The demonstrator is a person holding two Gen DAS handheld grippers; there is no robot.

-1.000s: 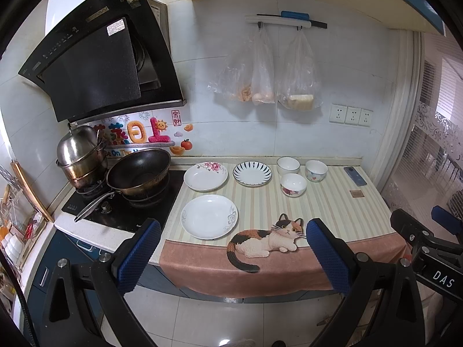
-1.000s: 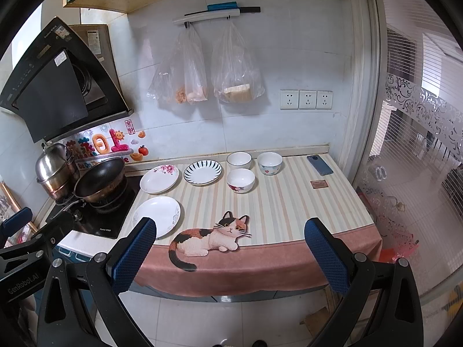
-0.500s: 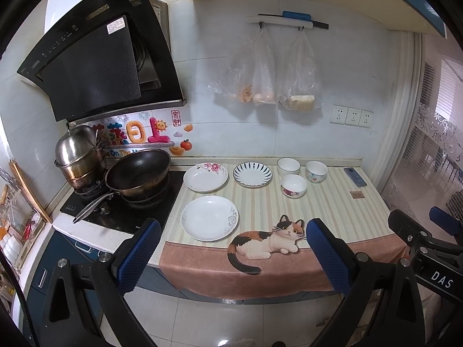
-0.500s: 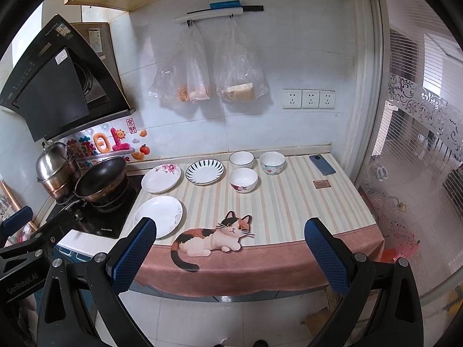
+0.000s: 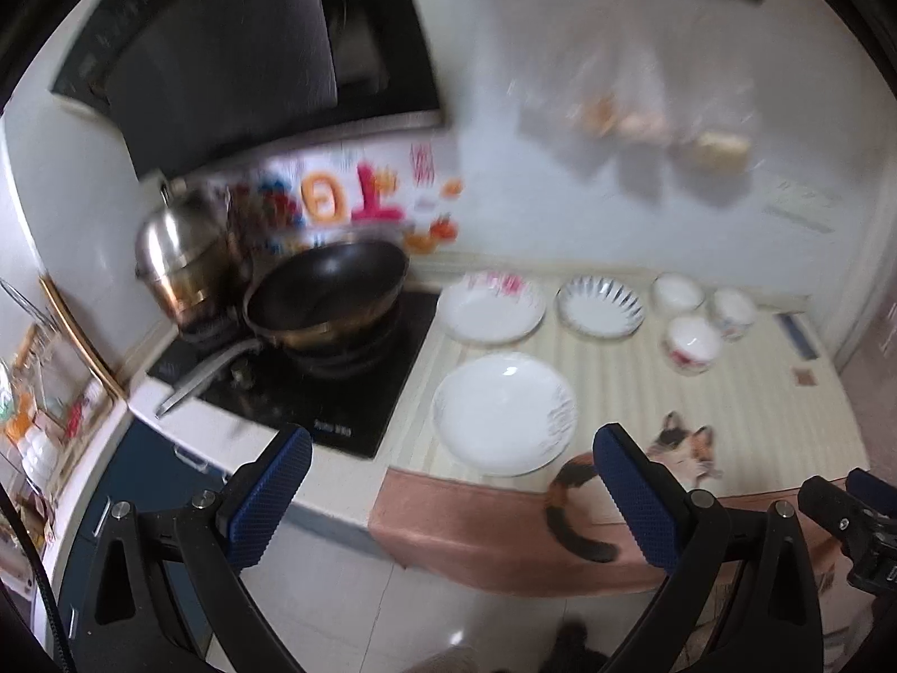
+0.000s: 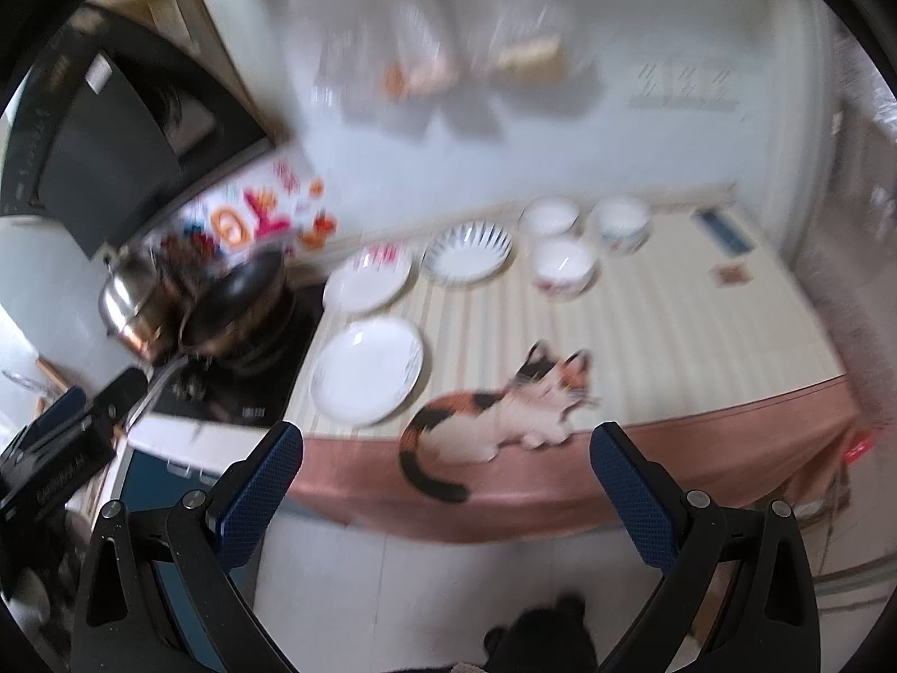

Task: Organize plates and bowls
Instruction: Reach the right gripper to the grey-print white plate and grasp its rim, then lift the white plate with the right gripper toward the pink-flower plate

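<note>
Both the left gripper [image 5: 448,491] and right gripper [image 6: 445,479] are held with fingers spread wide, grasping nothing. Three plates [image 5: 503,412] and three bowls [image 5: 693,343] are seen beyond the fingertips on the striped counter [image 6: 673,336], untouched.

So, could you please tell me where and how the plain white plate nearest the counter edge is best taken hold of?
Probably by its raised rim on the near, counter-edge side. The plain white plate lies flat on the striped cloth, so only the rim offers a pinch. The left tongs are open in front of it; coming in low from the front avoids the black wok.
</note>
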